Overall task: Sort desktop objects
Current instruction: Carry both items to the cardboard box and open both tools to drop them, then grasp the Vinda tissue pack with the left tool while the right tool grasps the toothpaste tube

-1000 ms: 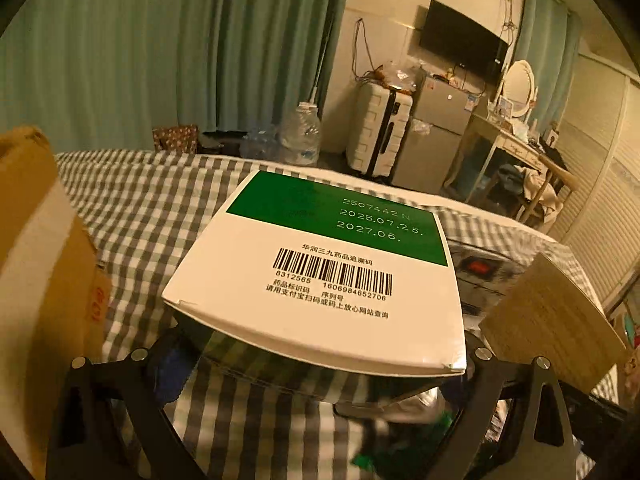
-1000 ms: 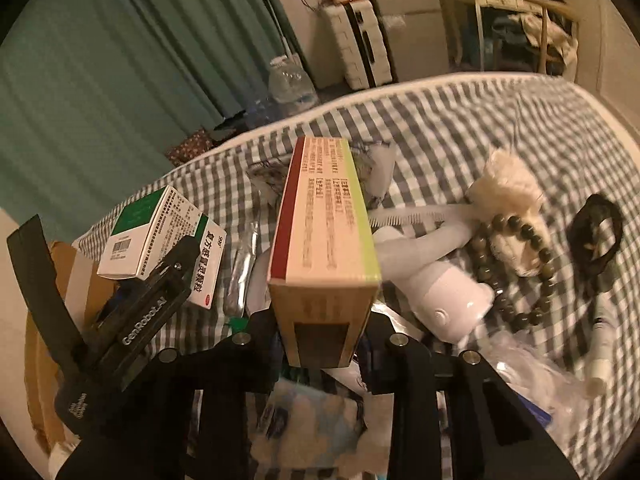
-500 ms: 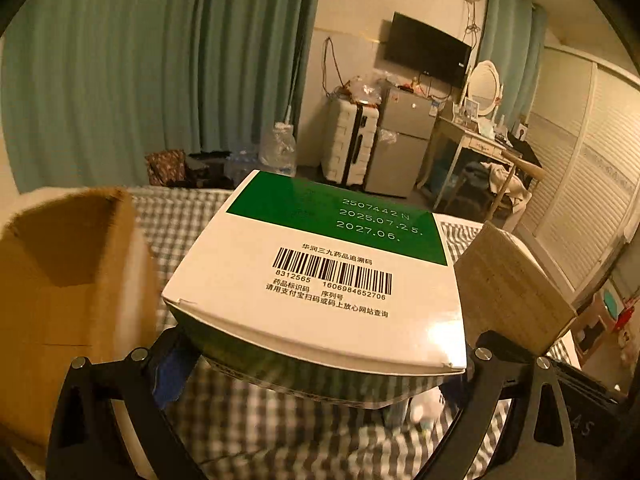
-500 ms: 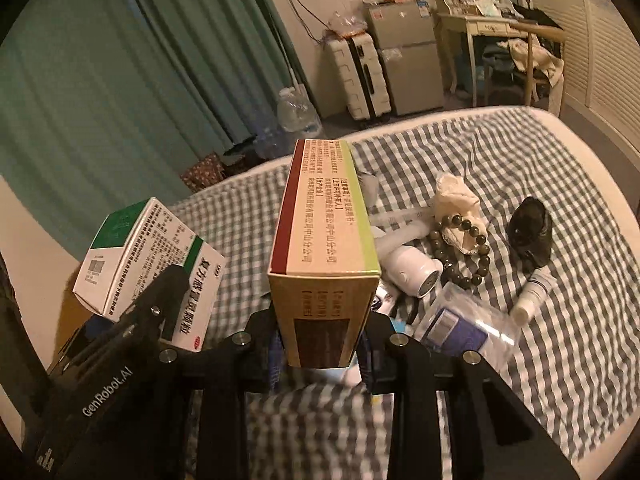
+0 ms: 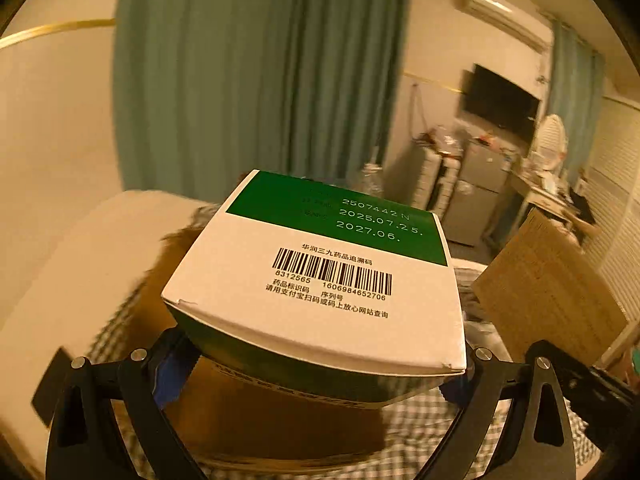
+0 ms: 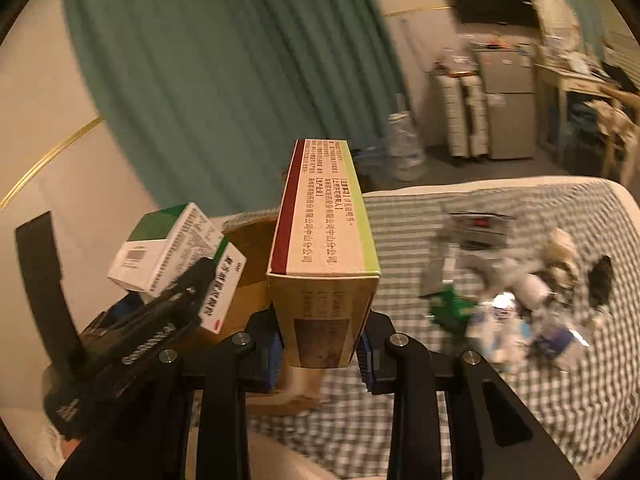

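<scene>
My left gripper (image 5: pixel 316 376) is shut on a green-and-white medicine box (image 5: pixel 320 272) with a barcode on top, held in the air above a brown cardboard box (image 5: pixel 256 416). In the right wrist view that same medicine box (image 6: pixel 176 252) shows at the left in the left gripper (image 6: pixel 160 320). My right gripper (image 6: pixel 322 360) is shut on a tall tan medicine box (image 6: pixel 324 248) with a dark red stripe and a yellow-green stripe, standing on its narrow edge. Behind it lies the open cardboard box (image 6: pixel 248 264). The tan box (image 5: pixel 548 280) also shows at the right of the left wrist view.
A grey-and-white checked cloth (image 6: pixel 440 400) covers the surface. A blurred pile of small items (image 6: pixel 512 304) lies on it at the right. Green curtains (image 6: pixel 224 80), a large water bottle (image 6: pixel 404 148), suitcases and a small fridge (image 6: pixel 508 100) stand behind.
Both grippers have risen with their boxes and swung left toward the cardboard box. The pile of small items has slid to the right in the right wrist view.
</scene>
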### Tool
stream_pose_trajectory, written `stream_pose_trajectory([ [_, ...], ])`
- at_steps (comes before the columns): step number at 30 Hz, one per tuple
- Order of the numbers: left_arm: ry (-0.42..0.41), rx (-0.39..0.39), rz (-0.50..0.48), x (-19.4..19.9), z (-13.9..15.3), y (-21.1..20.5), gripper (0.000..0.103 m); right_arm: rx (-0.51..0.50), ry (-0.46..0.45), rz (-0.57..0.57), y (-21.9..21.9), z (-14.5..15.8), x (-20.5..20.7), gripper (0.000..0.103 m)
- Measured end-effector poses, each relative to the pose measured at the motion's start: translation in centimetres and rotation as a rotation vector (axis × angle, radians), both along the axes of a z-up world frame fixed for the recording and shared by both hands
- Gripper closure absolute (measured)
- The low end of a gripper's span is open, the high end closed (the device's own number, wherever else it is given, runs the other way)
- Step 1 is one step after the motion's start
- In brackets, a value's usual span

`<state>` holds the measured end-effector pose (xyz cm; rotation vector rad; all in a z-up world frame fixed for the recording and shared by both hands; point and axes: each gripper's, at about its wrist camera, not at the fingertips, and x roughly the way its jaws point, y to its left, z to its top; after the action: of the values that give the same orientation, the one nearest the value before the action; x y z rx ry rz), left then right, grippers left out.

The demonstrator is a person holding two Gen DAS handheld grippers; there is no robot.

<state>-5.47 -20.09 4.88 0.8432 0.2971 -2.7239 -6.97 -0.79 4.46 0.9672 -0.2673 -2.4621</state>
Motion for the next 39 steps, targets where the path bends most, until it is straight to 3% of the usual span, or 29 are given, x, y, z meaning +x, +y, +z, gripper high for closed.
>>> stream_pose_trajectory([
  [6,-0.063,0.012,0.077,-0.1,-2.9,-4.4,0.004,0.046,-0.064,0.115,-6.0,-2.8,-0.6,0.074],
  [13,-0.127,0.031,0.129,-0.4,-6.6,-7.4,0.002,0.079,-0.138,0.150,-8.6,-6.8,-2.5,0.071],
  [14,-0.139,0.018,0.144,-0.6,-6.9,-7.5,0.002,0.079,-0.137,0.143,-8.7,-6.9,-2.5,0.066],
  [15,-0.148,0.007,0.154,-0.8,-7.1,-7.5,0.002,0.082,-0.134,0.133,-8.7,-6.9,-2.5,0.048],
  [16,-0.155,-0.002,0.159,-0.8,-7.2,-7.5,0.001,0.087,-0.121,0.117,-8.3,-6.8,-2.6,0.038],
  [21,-0.147,0.012,0.160,0.5,-7.2,-8.3,0.000,0.069,-0.091,0.075,-6.6,-5.6,-2.7,0.037],
  [29,-0.111,0.005,0.055,1.0,-5.0,-3.7,0.000,0.079,-0.039,-0.066,1.0,-3.1,-1.7,0.037],
  [33,-0.077,-0.011,-0.040,1.1,-4.3,1.9,0.000,0.163,0.025,-0.182,7.0,-2.2,-1.1,0.037],
  [39,-0.091,0.055,-0.169,0.0,-5.8,10.2,0.000,0.226,-0.026,-0.395,18.2,-4.1,-1.3,0.037],
])
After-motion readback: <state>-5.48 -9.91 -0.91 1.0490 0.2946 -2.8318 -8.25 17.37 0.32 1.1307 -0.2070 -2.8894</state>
